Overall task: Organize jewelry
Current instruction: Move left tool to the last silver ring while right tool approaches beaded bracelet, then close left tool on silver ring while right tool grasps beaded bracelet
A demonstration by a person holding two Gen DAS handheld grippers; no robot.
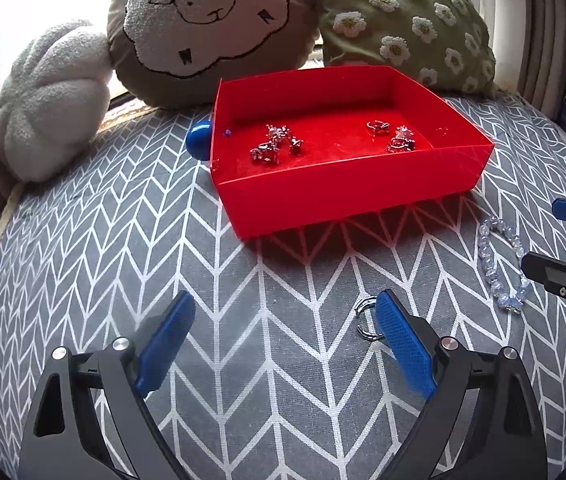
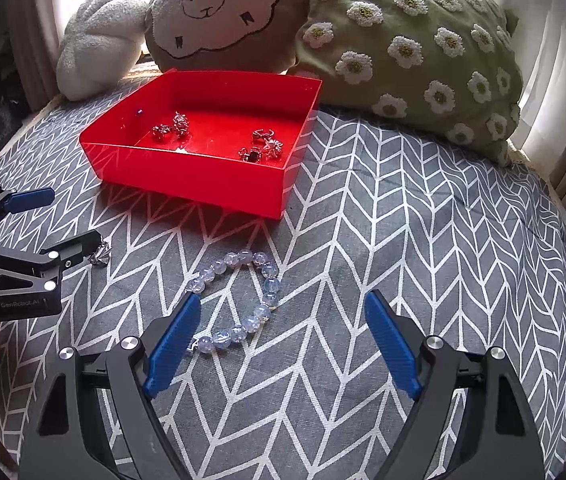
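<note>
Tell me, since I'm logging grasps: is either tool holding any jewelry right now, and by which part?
Nothing is held. The left tool is open beside a silver ring on the cushion; the right tool is open above the bead bracelet.

From my left claw [image 1: 285, 320] I see both blue fingers spread wide above the grey chevron cushion [image 1: 123, 240]. A small silver ring [image 1: 366, 320] lies on the fabric, touching the inner face of my right-hand finger [image 1: 403, 344]. Ahead sits the red tray [image 1: 347, 188], holding several silver pieces [image 1: 275, 146] in two clusters. A clear bead bracelet [image 1: 501, 264] lies to the right, near the other claw [image 1: 563, 240] at the frame edge. A blue ball [image 1: 199, 140] rests against the tray's left wall.
</note>
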